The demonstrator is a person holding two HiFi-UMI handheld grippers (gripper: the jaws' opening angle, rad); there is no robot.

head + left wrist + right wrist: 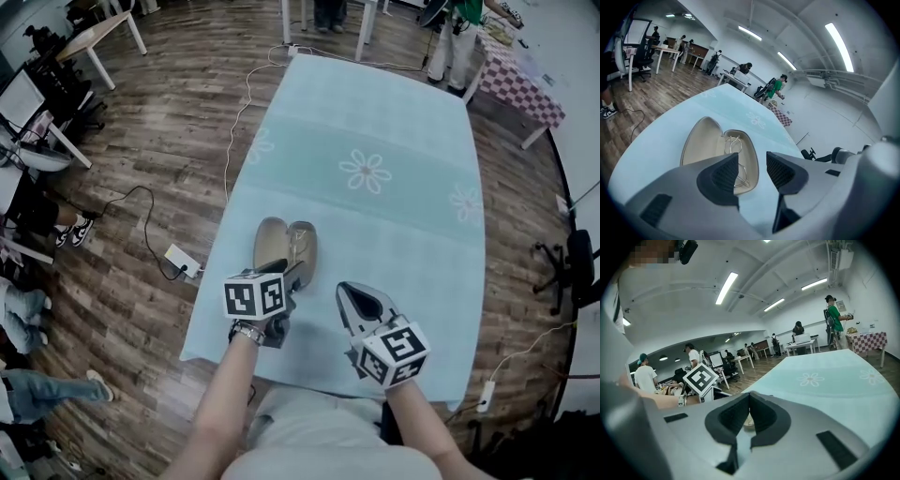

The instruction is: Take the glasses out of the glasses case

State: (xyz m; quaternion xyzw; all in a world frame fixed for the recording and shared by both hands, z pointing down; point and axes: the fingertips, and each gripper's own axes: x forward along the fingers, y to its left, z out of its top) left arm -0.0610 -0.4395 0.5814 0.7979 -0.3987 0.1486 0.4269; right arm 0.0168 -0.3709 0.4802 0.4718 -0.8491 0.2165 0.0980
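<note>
Left gripper view, seeing glasses [732, 143] lying lengthwise in the glasses case [701, 140] just ahead of the wide-spread left gripper [752, 171], nearer than the pinched-closed, empty right gripper [749, 399].

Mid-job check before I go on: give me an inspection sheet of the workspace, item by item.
Surface: table under a pale blue cloth with flower prints.
Job's things: glasses case lies open near the front edge; glasses still inside, in the half on the right.
Clutter: nothing seen on the cloth.
Grippers: left tongs open, empty, aimed at the case; right tongs shut, empty, beside it.
Cables: white cable on the floor along the table's left side; black cable to a power strip.
Surroundings: wood floor, desk, person in green at the far end, office chair.
</note>
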